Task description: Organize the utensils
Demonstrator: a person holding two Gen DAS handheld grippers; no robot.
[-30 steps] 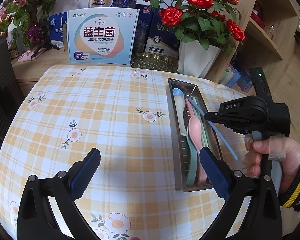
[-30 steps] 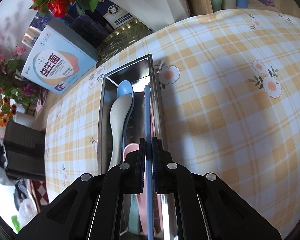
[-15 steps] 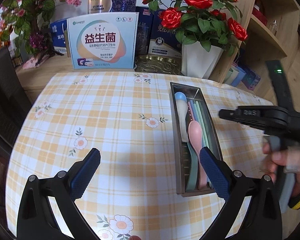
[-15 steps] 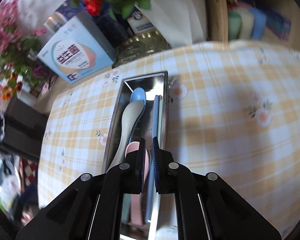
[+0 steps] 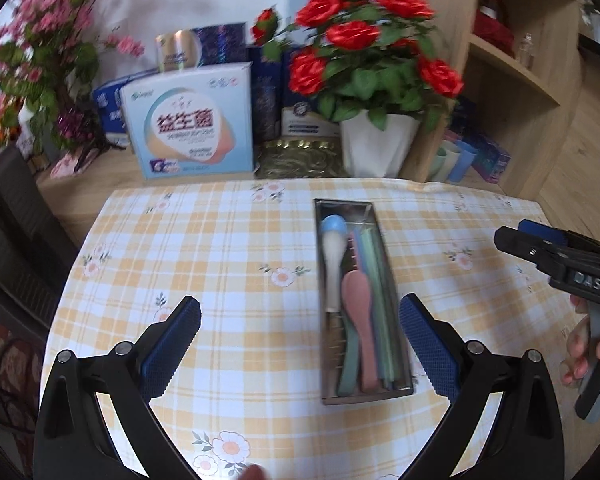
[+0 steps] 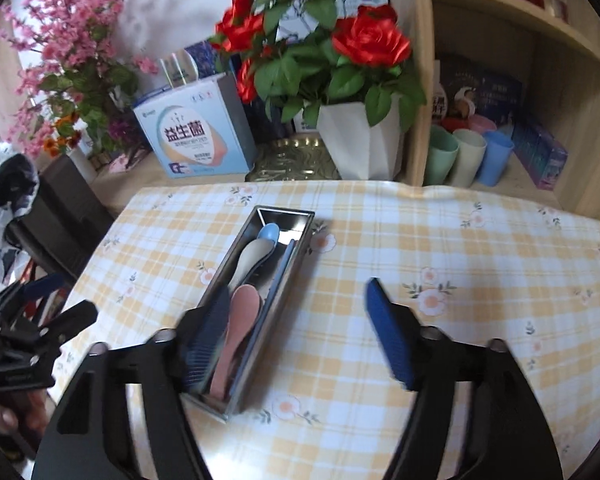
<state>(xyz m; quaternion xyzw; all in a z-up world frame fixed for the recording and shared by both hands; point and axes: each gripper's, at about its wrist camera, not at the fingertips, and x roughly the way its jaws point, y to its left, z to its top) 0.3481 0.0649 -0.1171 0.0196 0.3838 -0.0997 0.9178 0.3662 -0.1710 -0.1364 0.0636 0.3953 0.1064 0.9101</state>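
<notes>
Clearly "DAS" on right hand-held gripper [image 5: 512,236]; box [image 5: 190,120] reads "益生菌"

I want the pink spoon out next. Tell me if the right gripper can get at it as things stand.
Probably yes. The right gripper is open and empty, and the pink spoon lies on top in the open tray, nothing over it. The tray wall and the neighbouring utensils crowd it, so finger room looks tight.
</notes>
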